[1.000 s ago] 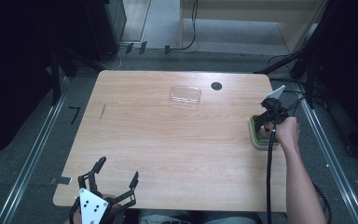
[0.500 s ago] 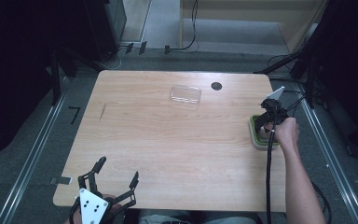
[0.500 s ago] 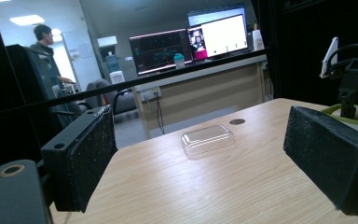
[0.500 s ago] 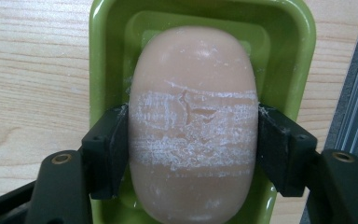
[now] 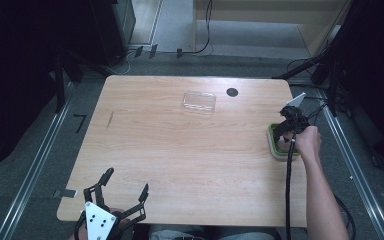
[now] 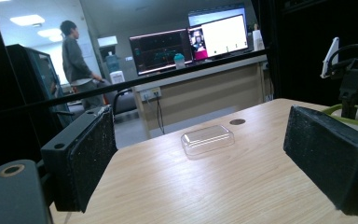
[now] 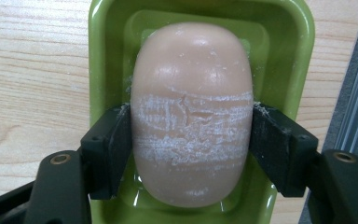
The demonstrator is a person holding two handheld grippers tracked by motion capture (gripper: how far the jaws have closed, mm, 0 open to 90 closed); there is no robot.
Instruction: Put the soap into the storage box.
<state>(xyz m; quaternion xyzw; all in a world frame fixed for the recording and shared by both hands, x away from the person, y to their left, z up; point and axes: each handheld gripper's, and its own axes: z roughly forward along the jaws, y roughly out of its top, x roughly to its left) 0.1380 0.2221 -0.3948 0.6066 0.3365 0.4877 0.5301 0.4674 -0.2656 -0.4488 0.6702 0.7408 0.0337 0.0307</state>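
A beige bar of soap (image 7: 191, 107), scuffed white across its middle, lies in a green dish (image 7: 289, 42). My right gripper (image 7: 191, 127) points down into the dish, and its two black pads (image 7: 116, 144) press on the long sides of the soap. In the high view that dish (image 5: 275, 146) sits at the table's right edge under the right gripper (image 5: 285, 131). My left gripper (image 5: 127, 181) stands open at the near left edge with nothing between its fingers. Its own view looks level across the table between wide-apart pads (image 6: 91, 158).
A clear plastic lid (image 5: 199, 101) lies near the far middle of the wooden table (image 5: 180, 150), beside a black round grommet (image 5: 232, 92). A person (image 6: 74, 56) stands by desks with monitors (image 6: 191, 42) far behind the table. Metal rails (image 5: 35, 165) flank both sides.
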